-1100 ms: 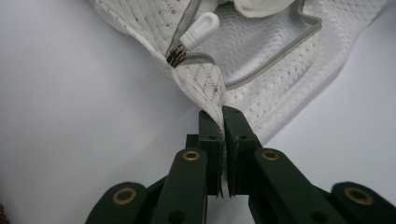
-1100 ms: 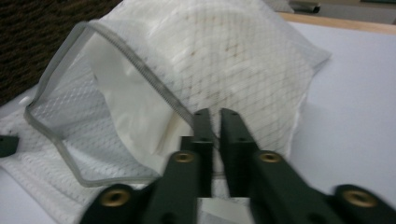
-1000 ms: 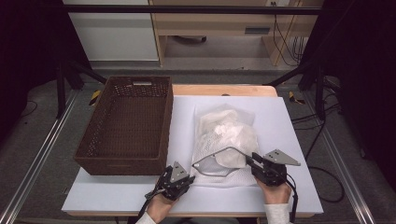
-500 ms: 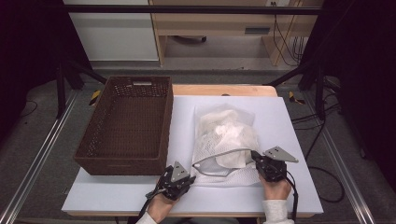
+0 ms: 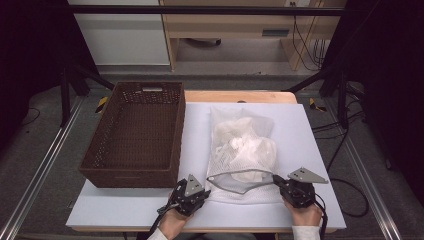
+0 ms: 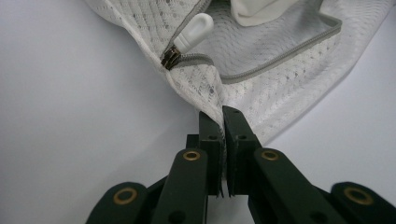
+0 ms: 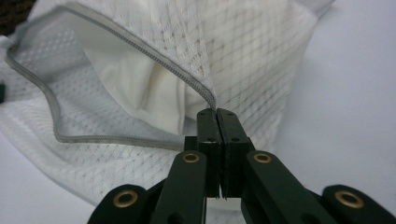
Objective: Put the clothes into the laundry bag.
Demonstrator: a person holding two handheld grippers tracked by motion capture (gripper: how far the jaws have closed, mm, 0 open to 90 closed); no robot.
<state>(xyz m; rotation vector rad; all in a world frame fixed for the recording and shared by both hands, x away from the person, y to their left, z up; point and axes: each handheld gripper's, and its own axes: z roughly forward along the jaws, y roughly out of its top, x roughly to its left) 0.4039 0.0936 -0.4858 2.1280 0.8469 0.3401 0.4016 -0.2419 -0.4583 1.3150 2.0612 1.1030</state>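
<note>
Mesh bag lay just right of the basket, long axis running away from the person, mouth nearest. Left gripper and right gripper were each clamped tight on a near corner of the mouth, holding it spread.

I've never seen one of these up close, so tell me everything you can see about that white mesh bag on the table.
The mesh bag is a white netted laundry-style pouch lying flat on the white table, right of the brown wicker basket. Its grey zipper is undone, with a white pull tab at one end, so the near mouth gapes. White cloth sits inside. The left gripper and right gripper each pinch a corner of the mouth.
</note>
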